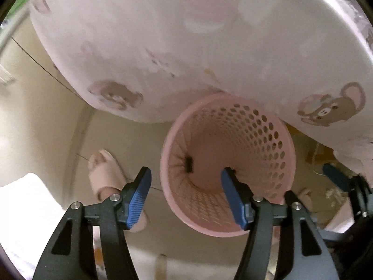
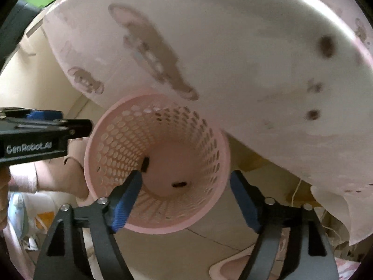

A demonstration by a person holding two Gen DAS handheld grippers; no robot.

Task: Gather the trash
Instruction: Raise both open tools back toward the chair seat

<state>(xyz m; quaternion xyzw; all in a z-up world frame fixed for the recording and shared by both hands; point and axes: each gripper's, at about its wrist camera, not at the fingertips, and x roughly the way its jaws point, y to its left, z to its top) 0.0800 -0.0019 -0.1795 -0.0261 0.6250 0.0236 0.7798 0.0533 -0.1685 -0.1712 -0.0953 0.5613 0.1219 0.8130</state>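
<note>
A pink perforated wastebasket (image 1: 256,135) stands on the floor below both grippers, its mouth facing up. Two small dark scraps lie at its bottom, one (image 1: 188,163) near the left wall and another (image 1: 233,170) by my fingertip. My left gripper (image 1: 186,175) hangs open over the basket with nothing between its blue pads. In the right wrist view the same basket (image 2: 112,144) holds the two dark scraps (image 2: 145,164) (image 2: 179,183). My right gripper (image 2: 186,175) is open and empty above it. The left gripper (image 2: 70,126) shows at the left edge.
A pale cloth with bear prints (image 1: 186,46) overhangs the basket's far side. A foot in a pink slipper (image 1: 105,172) stands left of the basket, next to white fabric (image 1: 28,198). Another slipper (image 2: 233,266) and cords (image 2: 296,191) lie on the tiled floor.
</note>
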